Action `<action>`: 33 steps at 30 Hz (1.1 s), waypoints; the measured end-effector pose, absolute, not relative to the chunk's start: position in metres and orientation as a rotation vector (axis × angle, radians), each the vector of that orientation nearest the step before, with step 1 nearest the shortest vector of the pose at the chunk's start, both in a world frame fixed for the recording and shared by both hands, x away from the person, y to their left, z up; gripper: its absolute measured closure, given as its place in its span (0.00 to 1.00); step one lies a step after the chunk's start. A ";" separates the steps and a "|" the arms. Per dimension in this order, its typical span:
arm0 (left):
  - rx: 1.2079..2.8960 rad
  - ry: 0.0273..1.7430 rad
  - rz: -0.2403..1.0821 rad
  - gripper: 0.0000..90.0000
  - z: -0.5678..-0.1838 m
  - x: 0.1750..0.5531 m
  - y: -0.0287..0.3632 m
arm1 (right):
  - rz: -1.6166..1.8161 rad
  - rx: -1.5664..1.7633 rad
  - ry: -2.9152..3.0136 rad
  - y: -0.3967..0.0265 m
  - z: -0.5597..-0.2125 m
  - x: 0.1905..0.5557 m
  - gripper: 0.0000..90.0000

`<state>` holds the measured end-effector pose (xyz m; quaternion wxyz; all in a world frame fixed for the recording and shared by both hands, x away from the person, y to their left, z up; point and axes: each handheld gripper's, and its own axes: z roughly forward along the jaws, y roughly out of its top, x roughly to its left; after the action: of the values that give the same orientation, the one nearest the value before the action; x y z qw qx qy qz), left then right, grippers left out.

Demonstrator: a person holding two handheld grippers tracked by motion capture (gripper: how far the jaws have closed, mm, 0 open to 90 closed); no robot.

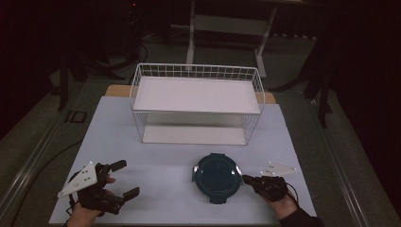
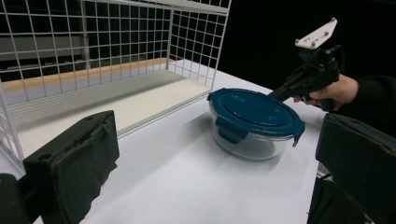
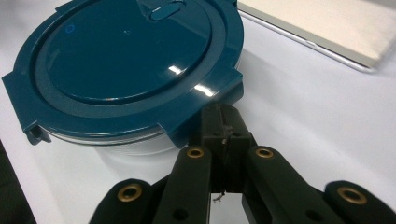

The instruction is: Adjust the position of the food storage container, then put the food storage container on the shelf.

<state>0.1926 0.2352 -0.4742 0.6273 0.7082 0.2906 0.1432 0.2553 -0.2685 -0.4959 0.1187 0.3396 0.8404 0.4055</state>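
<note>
Your right gripper [image 1: 248,179] sits at the right rim of the round container [image 1: 217,177], jaws pressed together with no gap between the pads. In the right gripper view those pads [image 3: 223,130] meet just under one of the lid's [image 3: 126,65] flip-up latch tabs [image 3: 212,105], touching its lower edge; whether anything is actually pinched between them, you cannot tell from here. The lid is dark teal and glossy, seated on a clear bowl, and another latch tab [image 3: 28,116] hangs off the side away from your fingertips.

Your left gripper [image 1: 124,178] is well apart from the container, off to its left on the white table [image 1: 156,189], with its jaws spread wide and nothing between them. In the left gripper view the two padded fingers [image 2: 74,158] frame the scene: the container [image 2: 254,123] stands beyond them, nearer the right-hand finger, and your right hand [image 2: 334,91] comes in behind it with the gripper's tips at the lid's far edge.

Beyond both sets of fingers stands a white wire rack [image 1: 196,101] with an upper shelf and a lower shelf. The container sits in front of the rack's right half, apart from it.
</note>
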 end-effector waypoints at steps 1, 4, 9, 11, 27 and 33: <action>1.624 0.665 0.327 0.00 -0.474 0.193 0.235 | 1.184 0.985 2.464 -0.265 -0.495 0.256 1.00; 1.628 0.662 0.326 0.00 -0.474 0.192 0.235 | 1.192 0.971 2.477 -0.257 -0.495 0.259 1.00; 1.631 0.663 0.322 0.00 -0.475 0.193 0.235 | 1.189 0.945 2.492 -0.248 -0.496 0.262 1.00; 1.636 0.663 0.327 0.00 -0.474 0.192 0.234 | 1.207 0.955 2.481 -0.249 -0.497 0.263 1.00; 1.699 0.660 0.273 0.00 -0.461 0.199 0.213 | 1.346 1.000 2.290 -0.263 -0.471 0.251 0.46; 1.721 0.686 0.246 0.00 -0.452 0.206 0.202 | 1.443 0.946 2.293 -0.261 -0.460 0.248 0.15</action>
<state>0.2056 0.2019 -0.4523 0.5942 0.7406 0.2954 0.1060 0.2477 -0.2614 -0.4603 0.1355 0.3266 0.7916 0.4983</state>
